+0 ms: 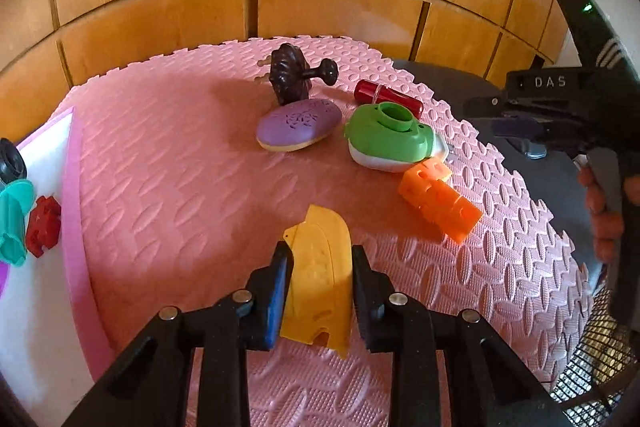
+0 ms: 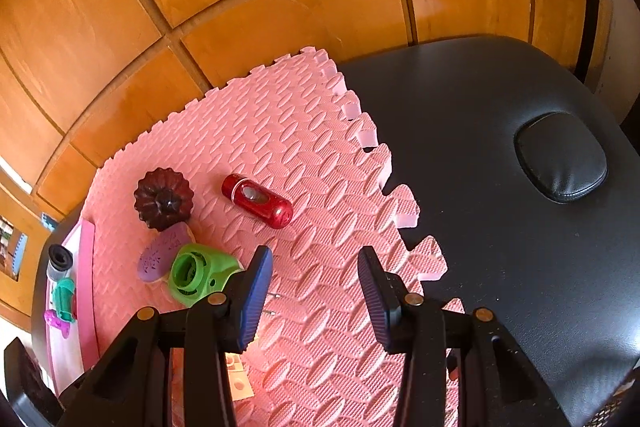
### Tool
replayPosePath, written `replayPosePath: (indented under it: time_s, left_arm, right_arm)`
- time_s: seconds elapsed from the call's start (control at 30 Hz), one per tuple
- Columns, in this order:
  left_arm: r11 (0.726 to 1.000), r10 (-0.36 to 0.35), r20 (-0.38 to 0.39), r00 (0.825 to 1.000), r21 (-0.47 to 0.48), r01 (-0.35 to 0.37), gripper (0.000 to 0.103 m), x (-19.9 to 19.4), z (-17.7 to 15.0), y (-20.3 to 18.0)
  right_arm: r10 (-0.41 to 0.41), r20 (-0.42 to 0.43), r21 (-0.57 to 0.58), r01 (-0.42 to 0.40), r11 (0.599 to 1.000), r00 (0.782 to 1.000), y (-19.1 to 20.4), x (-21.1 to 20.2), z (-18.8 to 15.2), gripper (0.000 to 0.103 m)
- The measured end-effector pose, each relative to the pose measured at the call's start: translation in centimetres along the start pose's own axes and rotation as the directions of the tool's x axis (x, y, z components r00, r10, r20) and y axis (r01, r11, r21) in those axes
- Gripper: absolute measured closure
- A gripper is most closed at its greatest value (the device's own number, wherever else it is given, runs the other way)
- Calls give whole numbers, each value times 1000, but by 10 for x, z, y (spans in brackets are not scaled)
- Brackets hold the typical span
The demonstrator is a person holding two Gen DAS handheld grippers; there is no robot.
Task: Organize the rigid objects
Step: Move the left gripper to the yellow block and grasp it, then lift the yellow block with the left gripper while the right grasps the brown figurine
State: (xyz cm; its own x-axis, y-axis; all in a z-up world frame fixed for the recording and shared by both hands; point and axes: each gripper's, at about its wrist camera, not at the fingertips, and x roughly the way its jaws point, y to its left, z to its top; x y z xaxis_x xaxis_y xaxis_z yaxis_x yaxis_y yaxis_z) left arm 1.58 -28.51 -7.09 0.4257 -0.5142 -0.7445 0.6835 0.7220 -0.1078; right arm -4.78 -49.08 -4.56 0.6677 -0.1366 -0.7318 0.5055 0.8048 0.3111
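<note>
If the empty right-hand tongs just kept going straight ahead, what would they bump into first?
Probably only the pink textured foam mat: the open right tongs point down at a bare patch. The glossy red cylinder lies further on and left of that line, though depth is hard to judge.

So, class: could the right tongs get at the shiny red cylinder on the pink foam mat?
Probably yes: the right tongs are open and empty, with bare pink foam mat before the shiny red cylinder.

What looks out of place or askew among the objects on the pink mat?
Nothing looks spilled or broken. The dark fluted knob lies tipped on its side, leaning by the purple oval case. The red cylinder also lies flat. The left gripper is shut on the yellow piece.
</note>
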Motion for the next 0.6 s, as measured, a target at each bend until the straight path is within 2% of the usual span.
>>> replayPosePath:
  time_s: [0.17,0.33,0.53,0.6]
  left_arm:
    - [1000,20,18,1000,22,-20,73,-1,-2,-4]
    - [1000,2,27,1000,7,-2,73,-3,-4,0]
    - [1000,4,32,999,7,-4,73,-4,-4,-1]
    - [1000,-11,32,999,-6,11,73,-3,-4,2]
  right_arm:
    - [4,2,-70,-4,998,1000,13,1,-4,59]
    - [68,-11,-150,-69,986,998,32,1,-10,59]
    - [124,-51,-243,-133,961,991,65,6,-5,59]
    - [128,-56,-301,-139,944,990,84,10,3,54]
